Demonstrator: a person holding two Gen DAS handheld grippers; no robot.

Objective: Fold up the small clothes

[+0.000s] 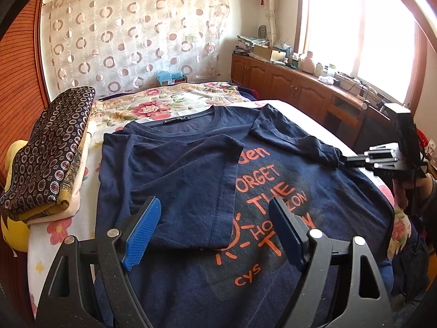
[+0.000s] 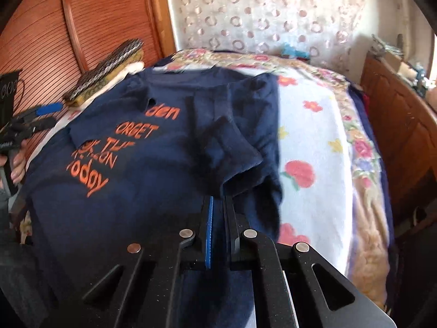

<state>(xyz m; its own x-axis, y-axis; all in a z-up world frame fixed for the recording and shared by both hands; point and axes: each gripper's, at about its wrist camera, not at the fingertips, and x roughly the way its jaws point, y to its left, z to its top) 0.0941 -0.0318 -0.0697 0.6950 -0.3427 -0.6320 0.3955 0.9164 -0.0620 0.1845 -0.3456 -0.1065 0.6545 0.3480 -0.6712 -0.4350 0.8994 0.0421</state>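
Across the middle of the flowered bed cover [image 1: 153, 101] we have the navy T-shirt [image 1: 338, 199] lying face up, collar toward twelve o'clock and hem toward us. Its left side is already turned inward, so the orange lettering [image 1: 269, 194] is half covered.

Our right gripper [image 2: 218, 199] is pressed together on the right sleeve [image 2: 235, 147]. In the left wrist view that gripper [image 1: 341, 158] sits at three o'clock, with the sleeve drawn up in a ridge from the shoulder. We judge we are holding it raised so it can be carried across the chest to match the first fold.

Our left gripper [image 1: 215, 213] hovers over the lower front, its blue-padded fingers [image 1: 142, 232] spread wide with nothing between them. We take it as waiting to pin or smooth the cloth.

At nine o'clock, a stack of folded clothes [image 1: 52, 153] topped with dark ring-patterned fabric rests just beside the shirt's folded edge. It crowds that side, though the sleeve's path over the chest looks free. A wooden cabinet [image 1: 286, 82] runs along the far right under the window [image 1: 363, 22], well apart from the work.
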